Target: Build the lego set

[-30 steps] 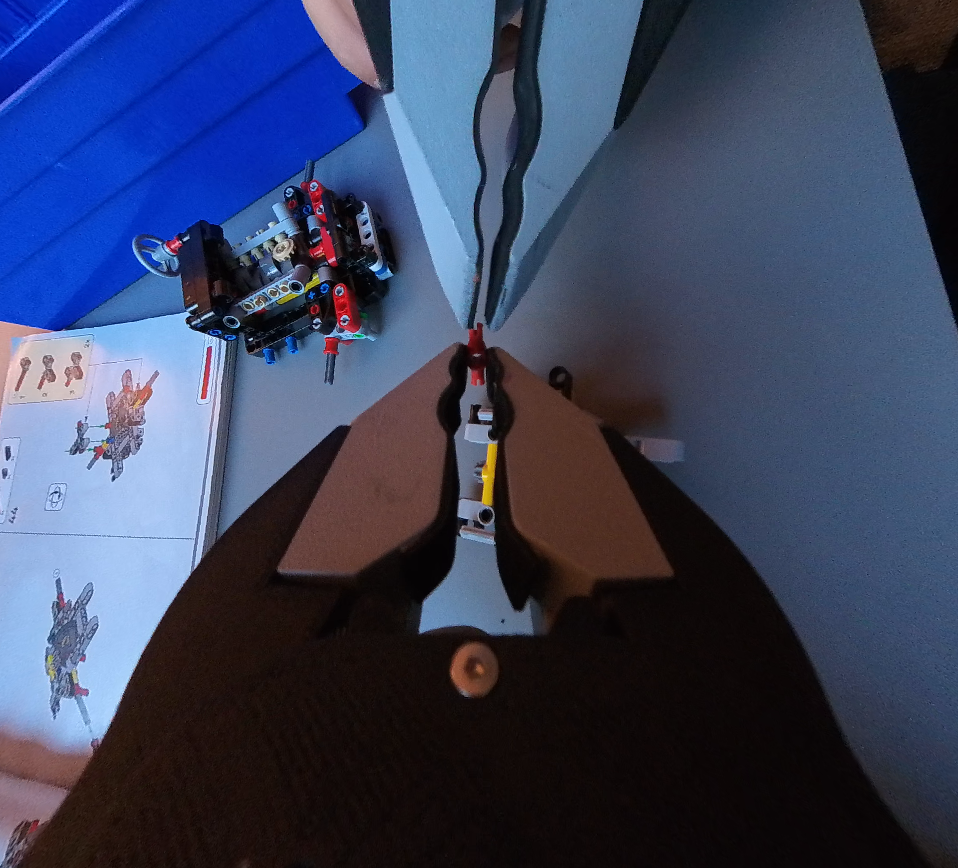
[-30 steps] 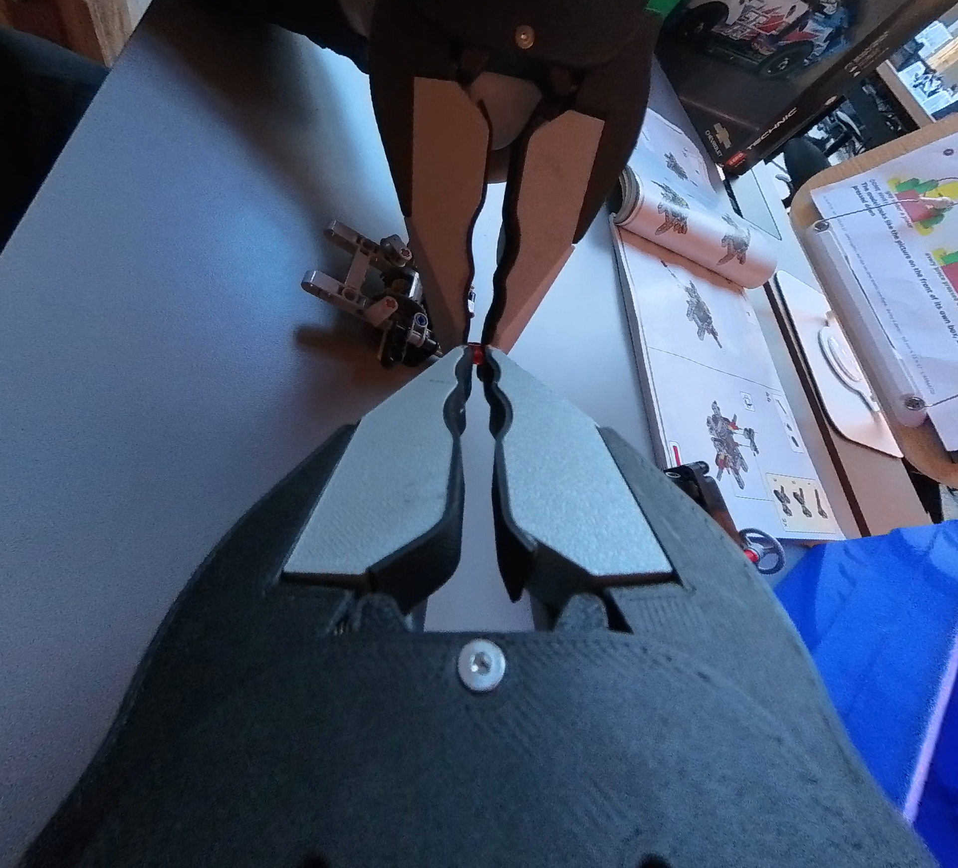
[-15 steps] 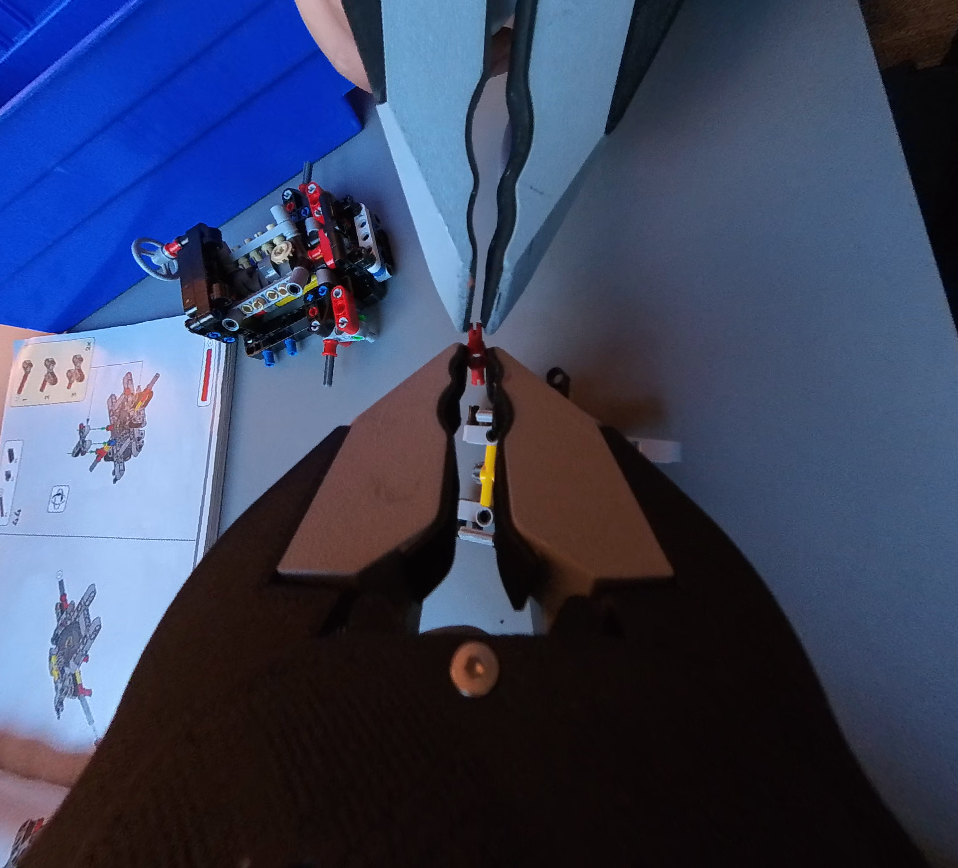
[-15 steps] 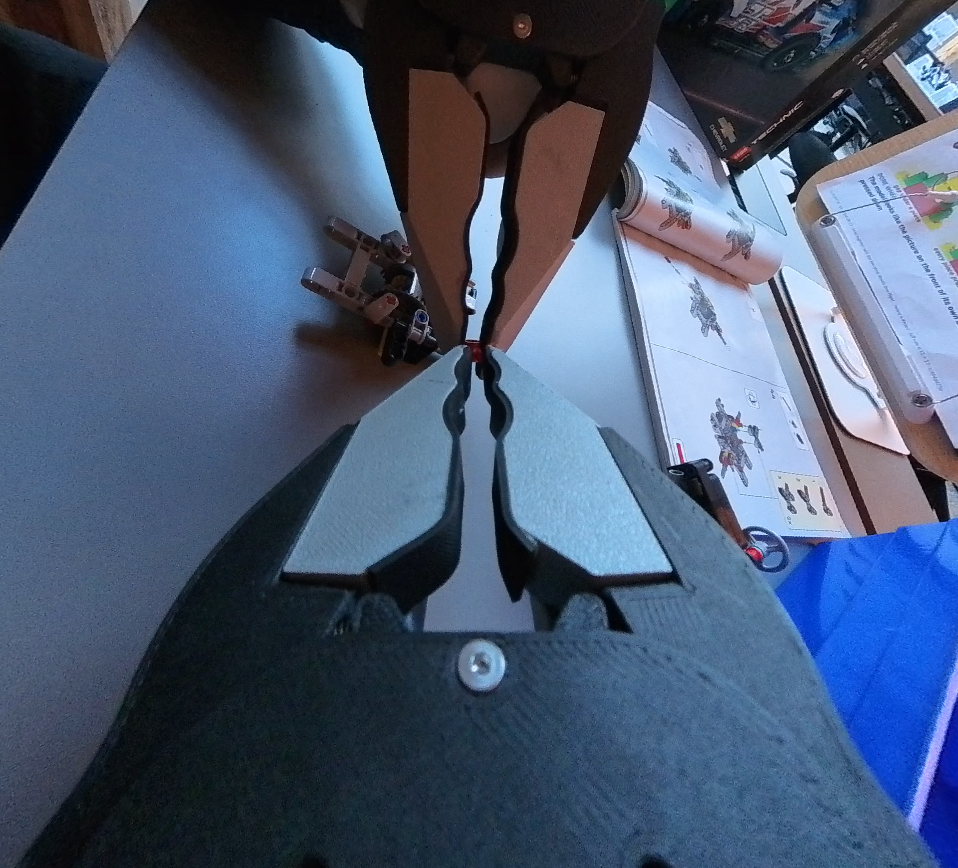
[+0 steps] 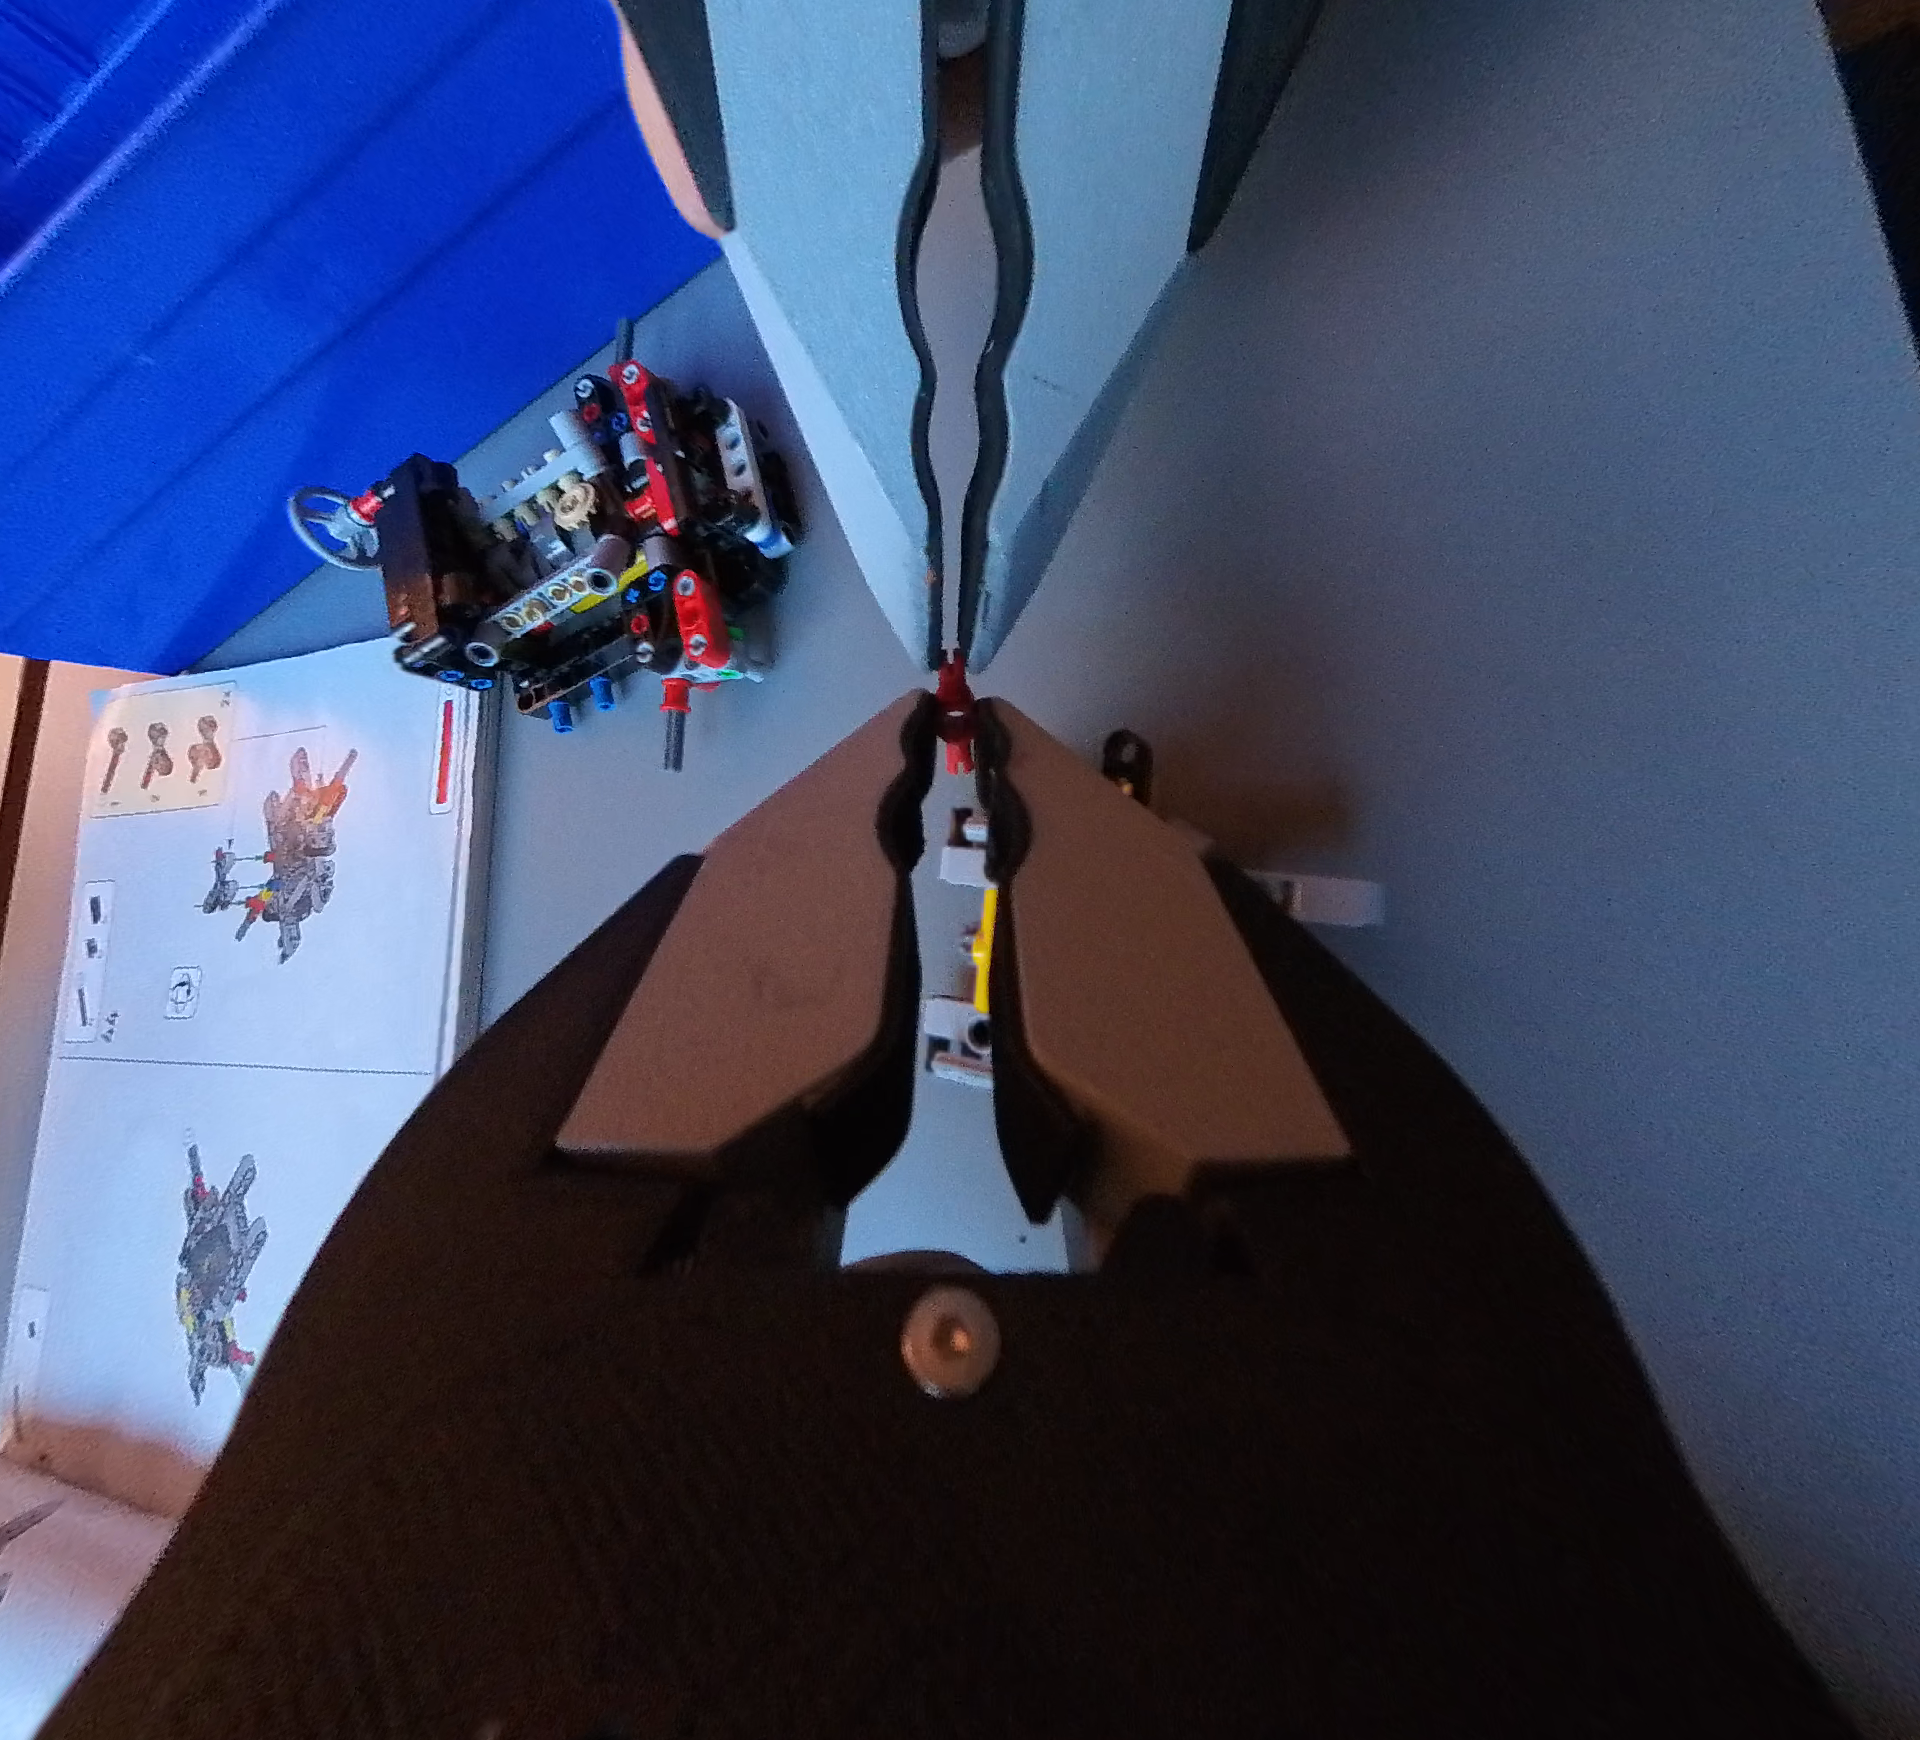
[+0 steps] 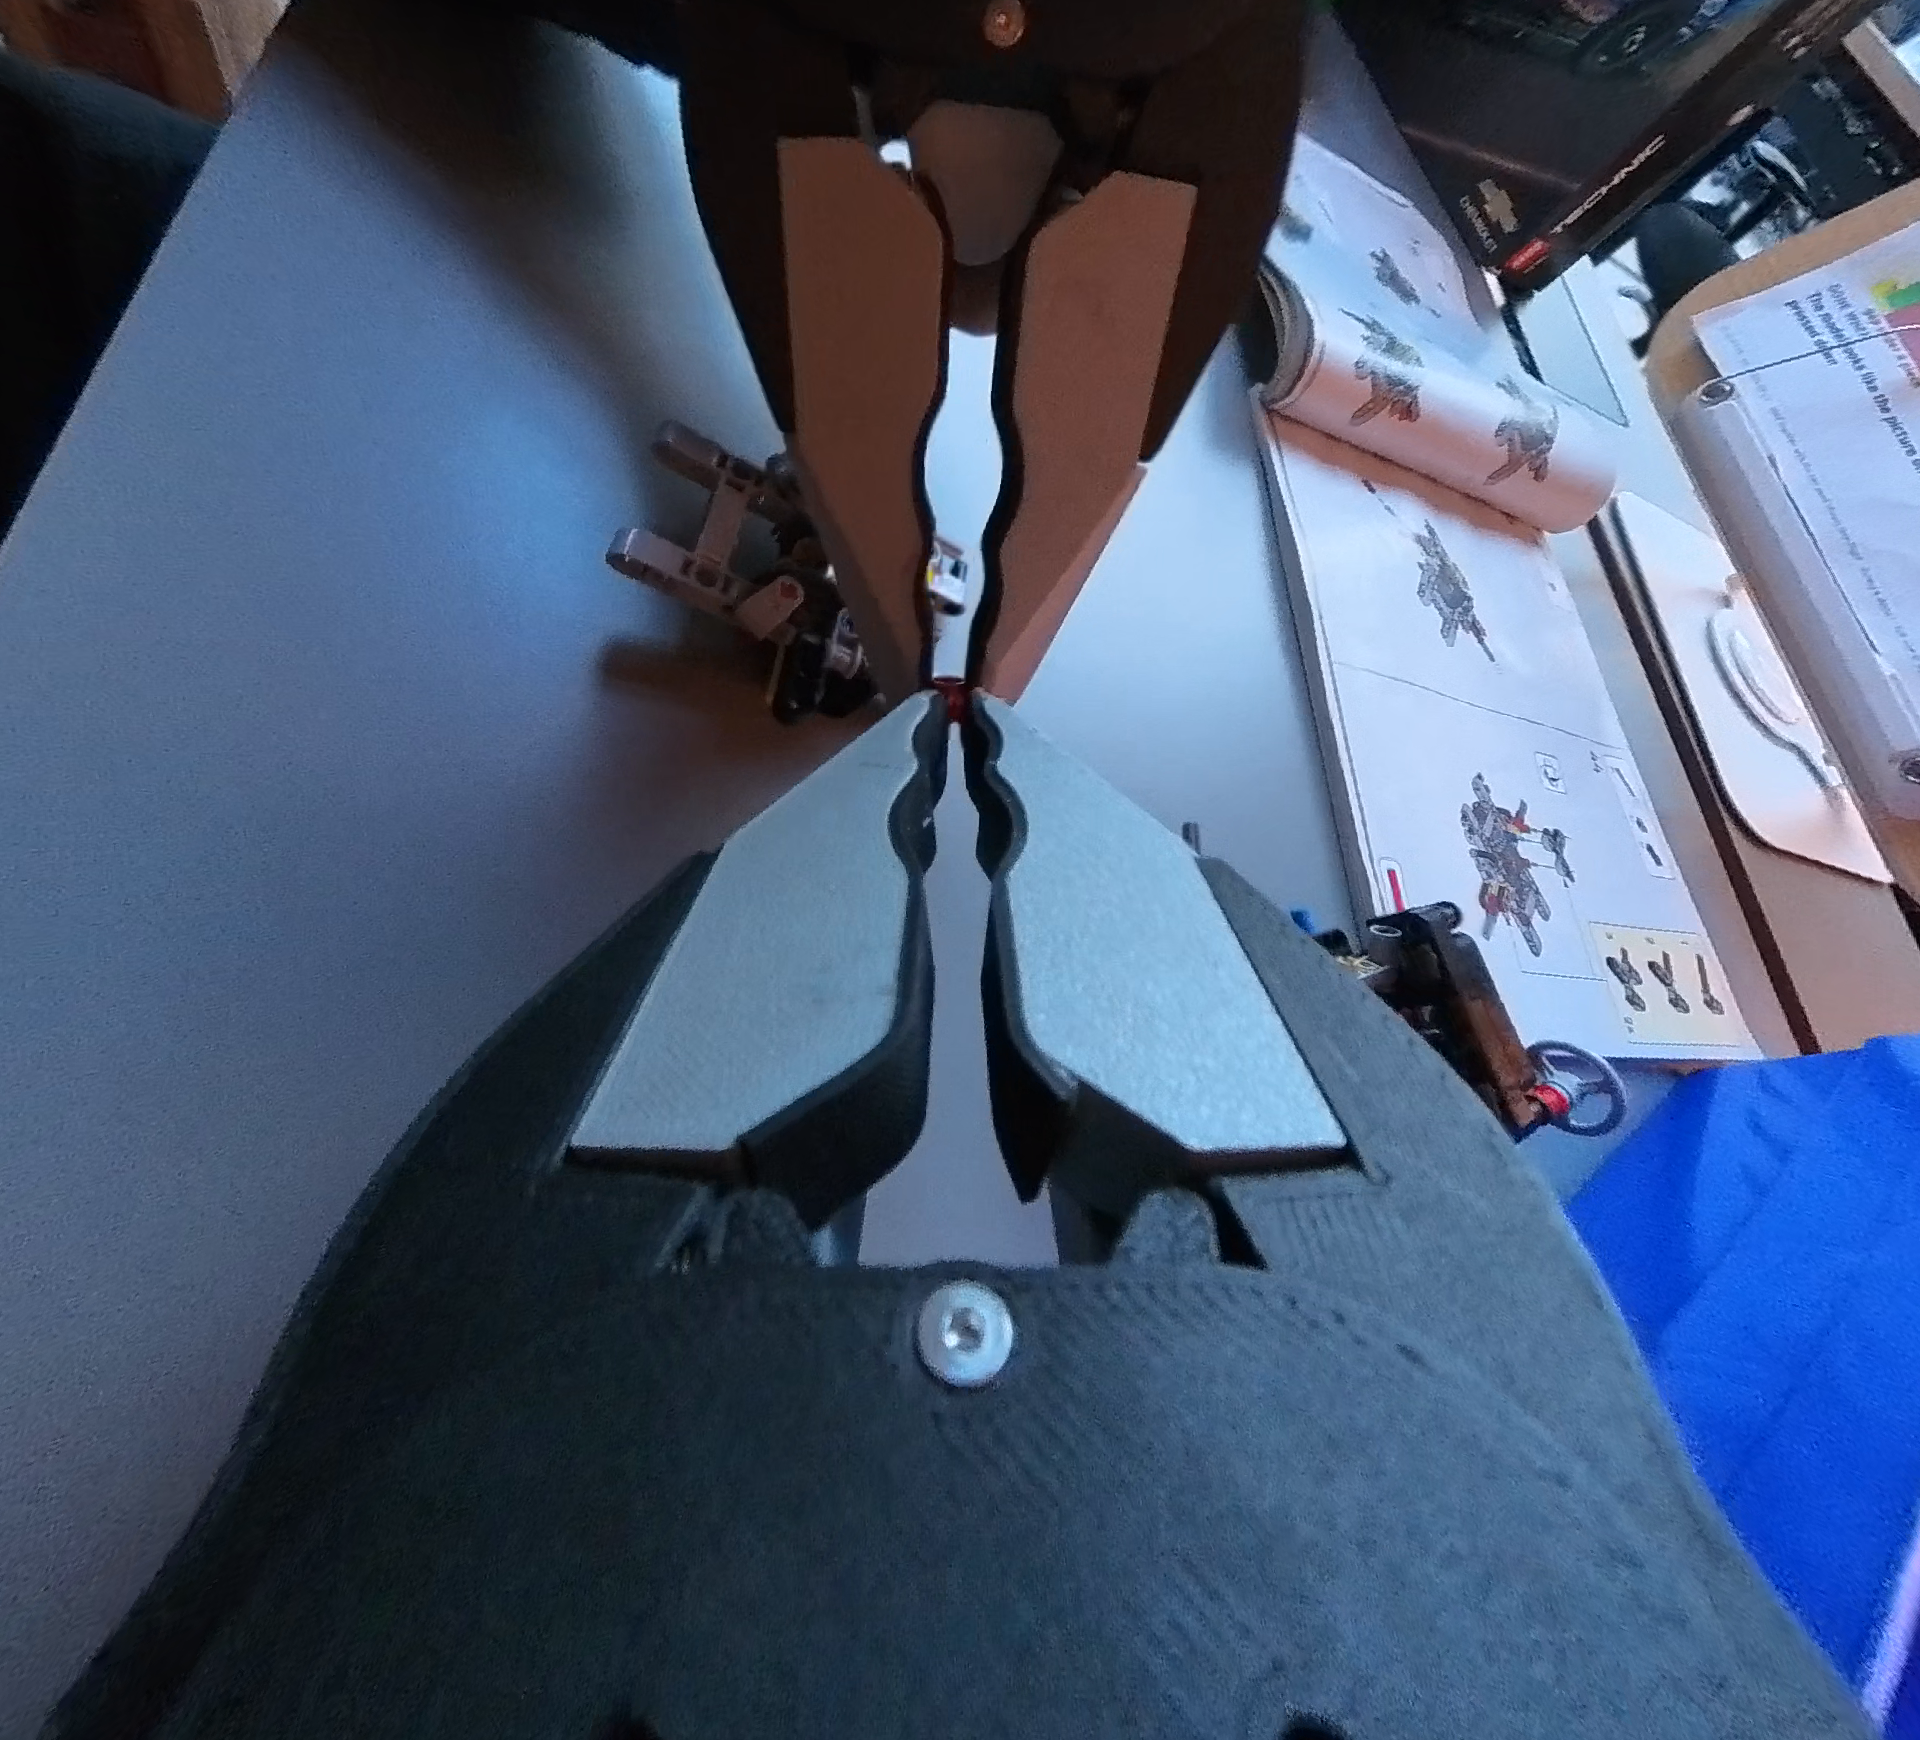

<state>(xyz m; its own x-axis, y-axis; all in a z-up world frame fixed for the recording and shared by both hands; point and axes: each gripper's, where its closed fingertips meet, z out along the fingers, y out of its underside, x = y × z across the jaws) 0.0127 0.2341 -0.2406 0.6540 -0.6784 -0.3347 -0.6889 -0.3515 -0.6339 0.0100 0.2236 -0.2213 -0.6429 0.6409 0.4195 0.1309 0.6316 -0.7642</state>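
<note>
At frame centre, as before, each hand-held gripper, left (image 5: 953, 716) and right (image 6: 950, 711), pinches one red pin (image 5: 953, 711), jaws nearly closed.

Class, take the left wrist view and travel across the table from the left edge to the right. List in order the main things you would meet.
Instruction booklet → partly built brick model → small red connector piece gripped between the left gripper and right gripper tips → small black piece → light grey piece.
</note>
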